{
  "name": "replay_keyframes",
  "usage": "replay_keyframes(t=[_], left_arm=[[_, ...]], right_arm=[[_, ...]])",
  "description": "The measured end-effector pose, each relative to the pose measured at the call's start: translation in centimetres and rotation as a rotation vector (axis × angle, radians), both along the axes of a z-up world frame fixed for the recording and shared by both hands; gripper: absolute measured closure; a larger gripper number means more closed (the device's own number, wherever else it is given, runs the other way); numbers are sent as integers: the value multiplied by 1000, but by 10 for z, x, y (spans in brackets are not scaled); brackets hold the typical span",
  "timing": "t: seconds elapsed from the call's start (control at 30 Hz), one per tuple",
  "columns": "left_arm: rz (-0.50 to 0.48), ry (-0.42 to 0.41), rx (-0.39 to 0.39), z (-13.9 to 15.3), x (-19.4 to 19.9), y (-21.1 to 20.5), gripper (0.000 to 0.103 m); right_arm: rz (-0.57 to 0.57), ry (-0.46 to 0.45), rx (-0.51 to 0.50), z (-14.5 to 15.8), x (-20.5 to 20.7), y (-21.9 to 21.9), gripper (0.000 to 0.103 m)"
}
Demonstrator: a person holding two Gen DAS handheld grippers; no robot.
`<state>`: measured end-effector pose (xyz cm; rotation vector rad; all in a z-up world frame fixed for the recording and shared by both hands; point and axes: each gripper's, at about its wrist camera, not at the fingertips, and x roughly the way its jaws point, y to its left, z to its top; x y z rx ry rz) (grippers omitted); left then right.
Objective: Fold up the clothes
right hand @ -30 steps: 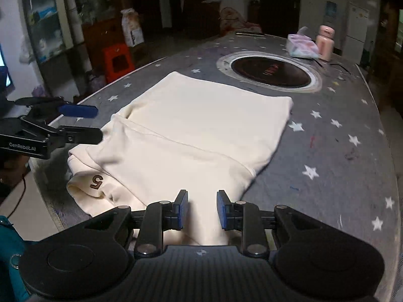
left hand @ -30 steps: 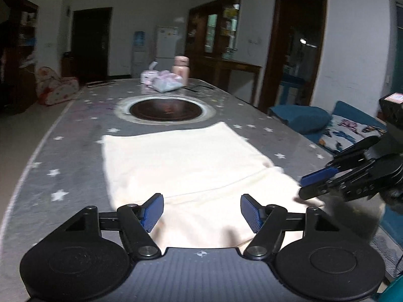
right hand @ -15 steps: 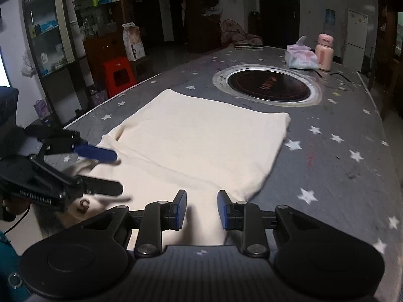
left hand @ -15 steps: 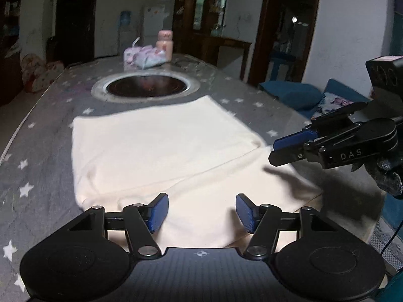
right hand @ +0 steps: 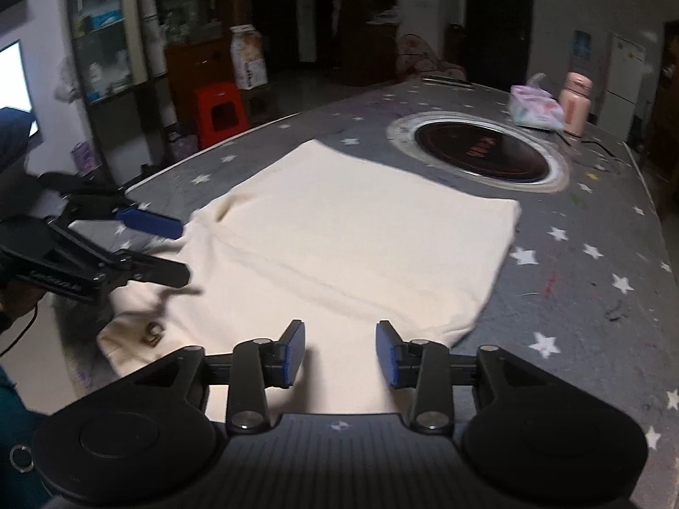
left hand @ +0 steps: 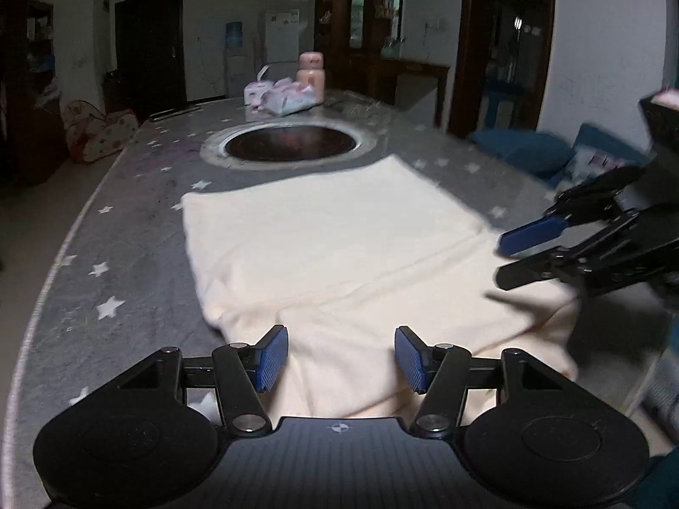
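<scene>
A cream garment (left hand: pixel 339 246) lies folded flat on the grey star-patterned table (left hand: pixel 106 263); it also shows in the right wrist view (right hand: pixel 348 246). My left gripper (left hand: pixel 341 358) is open, hovering over the garment's near edge. It also shows at the left of the right wrist view (right hand: pixel 169 250), open beside the garment's left edge. My right gripper (right hand: pixel 340 354) is open above the garment's near hem. It shows at the right of the left wrist view (left hand: pixel 513 261), open over the garment's right side. Neither holds cloth.
A round dark cooktop (left hand: pixel 290 144) is set into the table beyond the garment. A tissue pack (left hand: pixel 282 99) and a pink bottle (left hand: pixel 311 70) stand behind it. A red stool (right hand: pixel 220 112) and shelves (right hand: pixel 114 34) stand left of the table; blue cushions (left hand: pixel 534 155) lie to the right.
My right gripper has opened from nearly shut. Both grippers have shifted over the garment's near end; the left stays open.
</scene>
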<state>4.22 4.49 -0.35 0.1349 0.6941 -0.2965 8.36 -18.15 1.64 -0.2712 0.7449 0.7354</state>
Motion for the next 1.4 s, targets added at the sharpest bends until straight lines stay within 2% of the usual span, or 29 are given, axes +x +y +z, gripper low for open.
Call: replay_keyframes(t=[0.1, 0.13, 0.47, 0.53, 0.63, 0.73, 0.77, 0.87, 0.97, 1.1, 1.2, 1.3, 1.4], left_arm=[[19, -15, 65, -3, -4, -1, 48], [27, -18, 72, -2, -6, 1, 53], [122, -28, 132, 7, -18, 10, 53], [123, -41, 113, 13, -20, 11, 53], [80, -70, 46, 23, -17, 7, 54], [15, -66, 24, 19, -10, -3, 64], [-5, -56, 26, 14, -7, -7, 65], [1, -12, 85, -1, 0, -10, 68], [-16, -25, 95, 0, -6, -4, 68], [-120, -64, 112, 11, -27, -1, 68], [-197, -58, 114, 15, -43, 3, 65], [-267, -69, 170, 13, -60, 1, 61], [-306, -77, 219, 7, -68, -4, 60]], right_arm=[[39, -2, -42, -11, -8, 10, 60], [43, -6, -51, -12, -10, 11, 59], [48, -17, -63, -12, -14, 12, 52], [37, -24, -58, -10, -14, 11, 52], [30, -40, -43, -6, -13, 12, 52], [35, -43, -35, -7, -10, 18, 52], [39, -42, -39, -8, -10, 19, 52], [39, -41, -66, -14, -9, 20, 52], [30, -45, -72, -12, -11, 15, 52], [64, -63, -82, -1, -22, 9, 52], [116, -66, -132, 2, -36, 6, 52], [162, -67, -177, 3, -51, 2, 52], [193, -79, -207, 3, -61, 1, 52]])
